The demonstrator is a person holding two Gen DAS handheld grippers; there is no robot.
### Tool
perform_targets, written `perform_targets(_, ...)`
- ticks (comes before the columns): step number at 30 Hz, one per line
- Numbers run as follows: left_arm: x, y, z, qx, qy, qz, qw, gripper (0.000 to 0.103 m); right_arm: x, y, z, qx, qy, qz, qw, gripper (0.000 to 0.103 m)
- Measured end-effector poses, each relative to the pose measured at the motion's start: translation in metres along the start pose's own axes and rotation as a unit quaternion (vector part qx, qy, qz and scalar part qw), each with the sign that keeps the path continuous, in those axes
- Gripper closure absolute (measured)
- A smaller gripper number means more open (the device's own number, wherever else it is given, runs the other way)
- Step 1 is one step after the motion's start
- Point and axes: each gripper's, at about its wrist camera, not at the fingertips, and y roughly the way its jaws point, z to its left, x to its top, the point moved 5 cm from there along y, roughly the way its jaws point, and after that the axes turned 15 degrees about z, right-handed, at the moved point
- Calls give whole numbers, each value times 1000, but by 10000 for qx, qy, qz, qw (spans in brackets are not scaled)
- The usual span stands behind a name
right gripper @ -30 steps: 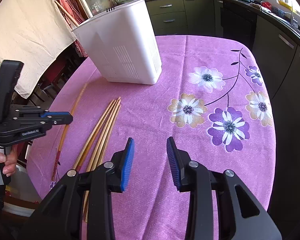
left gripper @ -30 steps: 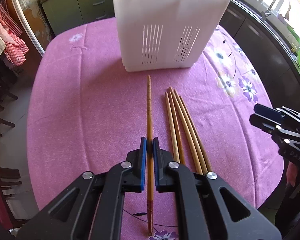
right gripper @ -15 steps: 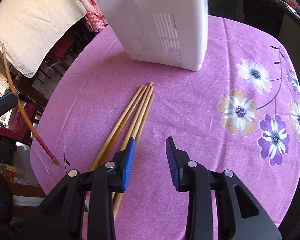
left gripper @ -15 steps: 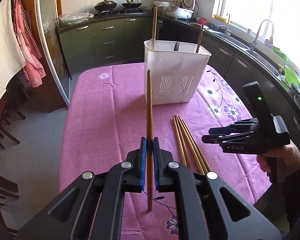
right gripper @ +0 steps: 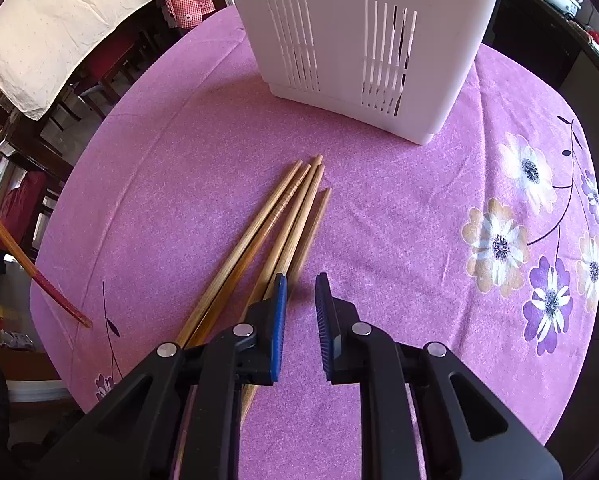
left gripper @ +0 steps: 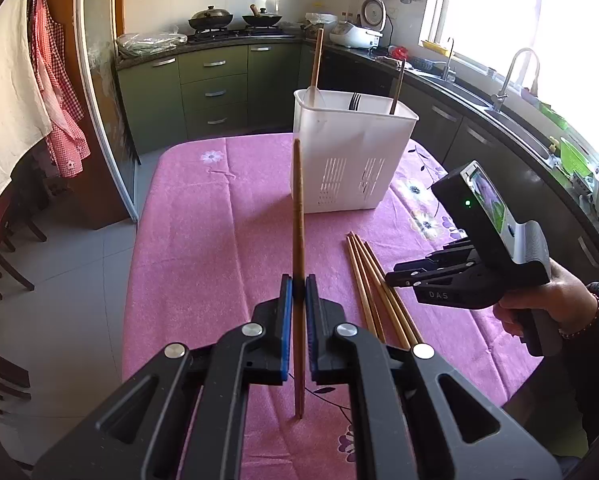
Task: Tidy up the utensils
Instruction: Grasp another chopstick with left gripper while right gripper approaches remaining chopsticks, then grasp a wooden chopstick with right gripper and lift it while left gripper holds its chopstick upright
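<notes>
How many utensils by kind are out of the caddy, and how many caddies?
Chopsticks lying on the table: 4
Chopstick clamped in the left tongs: 1
White caddy: 1
Total: 6

bright daylight from window (left gripper: pixel 519 20), blown-out glare there; sharp focus; fisheye bending, dark vignette at edges.

Pink cloth (right gripper: pixel 187 128) with white and purple flowers; white slotted holder (right gripper: pixel 379 20); tan chopsticks (right gripper: pixel 275 220); black tongs (right gripper: pixel 300 300) with blue pads (right gripper: pixel 278 320).
</notes>
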Motion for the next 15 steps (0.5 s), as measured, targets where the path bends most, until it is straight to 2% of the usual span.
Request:
perform_targets(11, -1, 2, 1, -10, 18, 47, 10000, 96, 11, 12, 20, -244, -189, 162, 9994, 88)
perform_targets(13, -1, 2, 0, -15, 25, 43, 10000, 96, 11, 14, 23, -380, -247, 102, 9989, 93)
perform_targets(15, -1, 2, 0, -15, 22, 41, 10000, 96, 11, 14, 21, -342, -205, 65, 9992, 96)
